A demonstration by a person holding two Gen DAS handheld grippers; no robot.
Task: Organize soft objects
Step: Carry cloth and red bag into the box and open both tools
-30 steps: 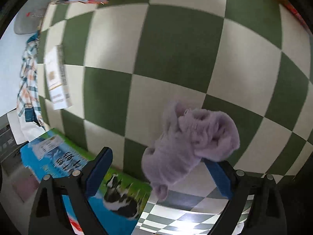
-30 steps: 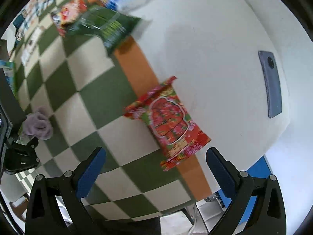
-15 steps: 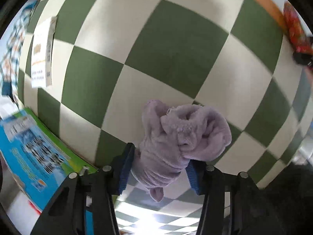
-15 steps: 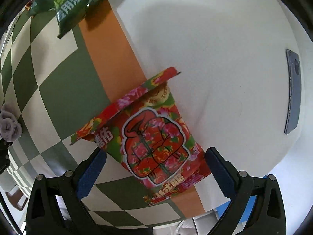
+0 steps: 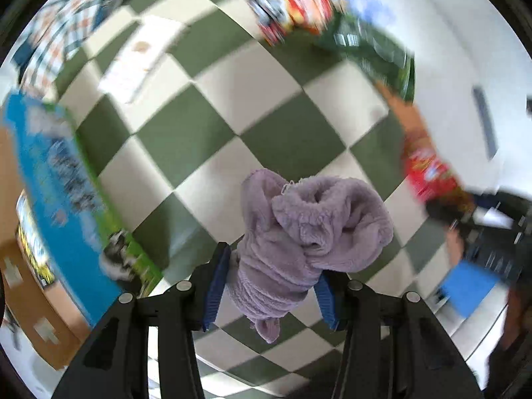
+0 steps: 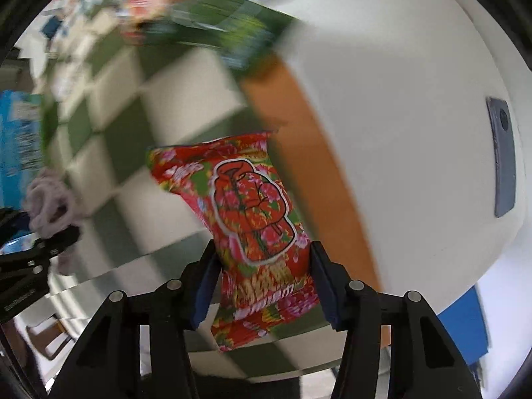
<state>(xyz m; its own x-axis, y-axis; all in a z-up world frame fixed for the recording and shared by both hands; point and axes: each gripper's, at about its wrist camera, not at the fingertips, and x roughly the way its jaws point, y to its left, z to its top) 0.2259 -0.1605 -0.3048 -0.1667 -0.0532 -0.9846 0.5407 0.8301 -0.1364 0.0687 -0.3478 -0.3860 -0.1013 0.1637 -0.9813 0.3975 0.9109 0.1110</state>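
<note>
My left gripper (image 5: 271, 287) is shut on a fluffy lilac cloth (image 5: 306, 229) and holds it above the green and white checked tablecloth (image 5: 206, 133). My right gripper (image 6: 264, 281) is shut on a red flowered soft packet (image 6: 252, 212) and holds it up off the table. The lilac cloth (image 6: 50, 202) and the left gripper also show at the left edge of the right wrist view. The red packet (image 5: 429, 173) shows at the right of the left wrist view.
A blue and green box (image 5: 56, 179) lies at the left. A green wipes pack (image 6: 226, 26), a red snack pack (image 5: 292, 10) and a blue pack lie at the far side. A grey phone (image 6: 502, 156) lies on the white table. A checked cloth (image 5: 63, 36) lies far left.
My left gripper closed on the lilac cloth and lifted it. My right gripper moved onto the red packet, closed on it and lifted it off the table.
</note>
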